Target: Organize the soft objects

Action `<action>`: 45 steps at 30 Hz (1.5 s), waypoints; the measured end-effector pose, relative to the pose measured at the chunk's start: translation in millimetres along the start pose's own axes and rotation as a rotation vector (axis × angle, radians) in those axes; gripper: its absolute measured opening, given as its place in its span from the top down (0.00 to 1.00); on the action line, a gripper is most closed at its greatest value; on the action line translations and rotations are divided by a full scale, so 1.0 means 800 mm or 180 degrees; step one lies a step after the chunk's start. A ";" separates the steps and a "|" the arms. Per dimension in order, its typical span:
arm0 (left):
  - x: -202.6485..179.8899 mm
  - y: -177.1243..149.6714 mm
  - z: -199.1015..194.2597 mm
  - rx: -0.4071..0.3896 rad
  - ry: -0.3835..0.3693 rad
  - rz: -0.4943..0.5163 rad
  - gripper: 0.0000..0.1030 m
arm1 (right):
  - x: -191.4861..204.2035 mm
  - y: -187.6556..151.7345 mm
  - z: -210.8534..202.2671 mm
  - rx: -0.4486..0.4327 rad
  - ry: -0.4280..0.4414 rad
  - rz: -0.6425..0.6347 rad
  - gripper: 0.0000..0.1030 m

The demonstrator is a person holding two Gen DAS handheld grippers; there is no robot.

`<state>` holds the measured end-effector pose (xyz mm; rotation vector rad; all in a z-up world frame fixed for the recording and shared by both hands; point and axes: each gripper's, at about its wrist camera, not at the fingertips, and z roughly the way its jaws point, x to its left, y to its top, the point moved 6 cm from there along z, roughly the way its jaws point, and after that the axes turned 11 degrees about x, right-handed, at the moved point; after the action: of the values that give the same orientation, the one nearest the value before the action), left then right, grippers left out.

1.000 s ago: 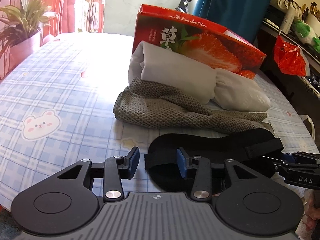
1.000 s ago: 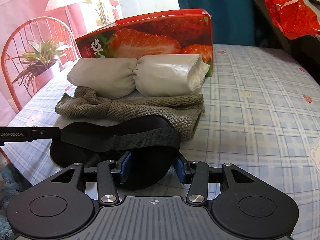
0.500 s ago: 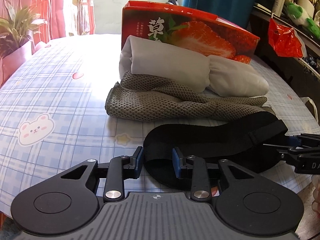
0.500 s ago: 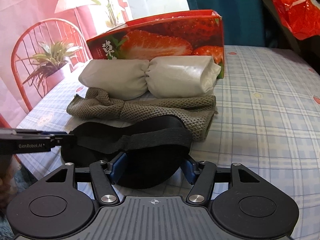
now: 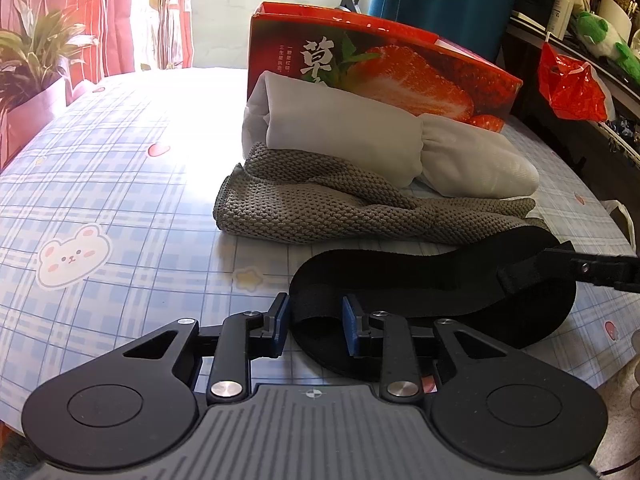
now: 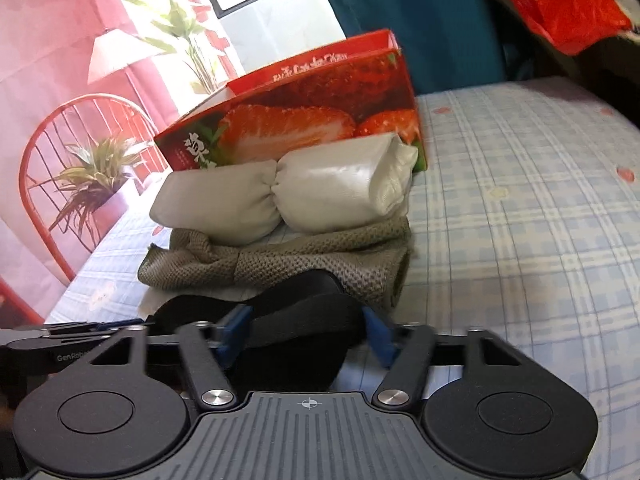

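Black eye mask (image 5: 440,300) — near desk (image 5: 120,184) edge — is being pinched at both ends by left hand-held gripper (image 5: 314,322) and right hand-held gripper (image 6: 306,334), jaws narrowed, for lifting flat.

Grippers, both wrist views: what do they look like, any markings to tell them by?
Both look alike. The left gripper and right gripper have matte black linkage arms with silver pivot screws, two round black housings, a ribbed grey base plate with a crosshair mark, and blue pads on the jaws. White "GenRobot" lettering shows on the left gripper's side.
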<state>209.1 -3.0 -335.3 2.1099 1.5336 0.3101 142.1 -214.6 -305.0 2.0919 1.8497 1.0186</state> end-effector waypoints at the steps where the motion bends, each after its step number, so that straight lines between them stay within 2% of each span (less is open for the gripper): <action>1: 0.000 0.000 0.000 -0.0002 -0.0001 -0.0004 0.71 | 0.000 -0.001 0.001 0.0031 -0.0015 -0.0010 0.71; 4: 0.001 0.001 0.000 0.0008 -0.0005 0.0000 0.69 | 0.000 -0.002 0.000 0.0006 -0.0028 -0.0031 0.77; 8: 0.000 0.002 0.000 0.0026 -0.0009 -0.0013 0.67 | 0.002 -0.003 0.001 0.0021 -0.0134 -0.0138 0.80; 10: 0.003 0.003 -0.001 0.0027 0.0033 -0.0056 0.54 | 0.001 -0.007 0.006 0.0080 -0.0204 -0.0172 0.80; 11: 0.006 0.003 -0.001 0.0028 0.0059 -0.0106 0.51 | 0.001 -0.009 0.008 0.0110 -0.0234 -0.0185 0.80; 15: 0.016 0.003 -0.005 0.0041 -0.0048 -0.0304 0.51 | 0.000 -0.017 0.016 0.0202 -0.0320 -0.0249 0.80; 18: 0.015 0.004 -0.004 0.0059 -0.0137 -0.0337 0.51 | 0.003 -0.018 0.018 0.0209 -0.0378 -0.0342 0.80; 23: 0.002 0.010 0.003 0.0111 -0.0226 -0.0315 0.51 | 0.005 -0.021 0.019 0.0185 -0.0400 -0.0411 0.80; 24: -0.003 0.011 0.005 0.0129 -0.0219 -0.0287 0.47 | 0.005 -0.021 0.019 0.0179 -0.0386 -0.0402 0.80; 25: -0.009 0.013 0.007 0.0150 -0.0197 -0.0234 0.40 | 0.003 -0.020 0.018 0.0177 -0.0372 -0.0397 0.80; 30: -0.025 0.015 0.014 0.0166 -0.0093 -0.0077 0.38 | 0.002 -0.022 0.017 0.0163 -0.0340 -0.0394 0.80; 32: -0.029 0.016 0.015 0.0181 0.0006 0.0011 0.41 | 0.002 -0.021 0.017 0.0159 -0.0327 -0.0389 0.80; 34: -0.034 0.015 0.016 0.0191 0.0177 0.0129 0.56 | 0.002 -0.022 0.017 0.0154 -0.0318 -0.0379 0.80; 35: -0.035 0.015 0.015 0.0181 0.0211 0.0163 0.59 | 0.002 -0.023 0.016 0.0148 -0.0314 -0.0368 0.80; 37: -0.032 0.014 0.011 0.0184 0.0184 0.0114 0.73 | 0.003 -0.024 0.015 0.0144 -0.0273 -0.0337 0.80; 40: -0.029 0.013 0.001 0.0143 0.0165 0.0087 0.88 | 0.005 -0.027 0.014 0.0154 -0.0215 -0.0336 0.82; 45: -0.035 0.020 -0.028 -0.0096 0.0155 0.0140 0.93 | 0.012 -0.021 0.001 0.0051 -0.0079 -0.0376 0.86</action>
<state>202.5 -26.9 -304.6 2.1292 1.5022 0.4006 128.6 -201.5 -311.3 1.9680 1.9493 0.9487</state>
